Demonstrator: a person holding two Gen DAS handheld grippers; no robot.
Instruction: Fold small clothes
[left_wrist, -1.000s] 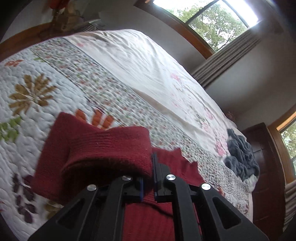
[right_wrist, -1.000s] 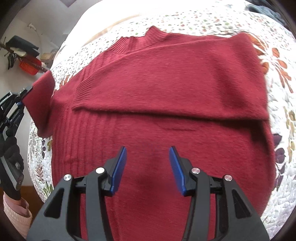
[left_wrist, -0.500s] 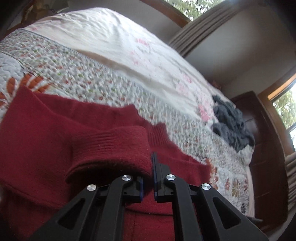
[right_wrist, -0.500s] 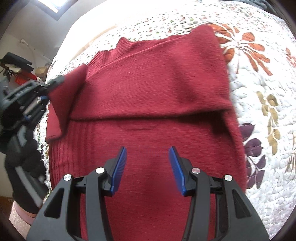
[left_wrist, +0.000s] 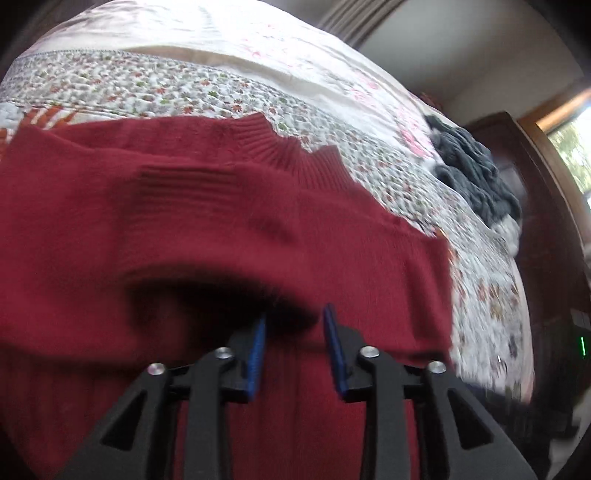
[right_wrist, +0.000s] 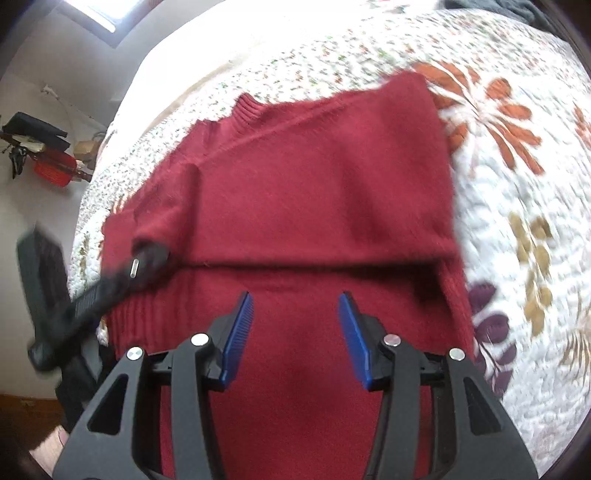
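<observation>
Left wrist view shows the red sweater lying flat on the quilted bedspread, with the sleeve folded across the chest. The left hand-held gripper has its jaws apart with nothing between them, its tips just at the sleeve's edge. That fold looks laid down; whether it sits square is hard to tell through the blur. Further right, a dark grey garment lies heaped near the bed's far edge, well apart from the sweater and likely waiting its turn. A dark wooden bedframe stands beyond it.

Right wrist view, from the left: the left hand-held gripper appears as a blurred black shape touching the sweater's folded side. In the middle the sweater is narrowed, both sides apparently turned in, the ribbed collar away from the camera and the lower body nearest. The right hand-held gripper hovers over the lower body, jaws wide apart and empty. To the right only the bedspread shows.

My judgement: the sleeves are done, and folding the hem up toward the collar remains. Nothing blocks that move.
</observation>
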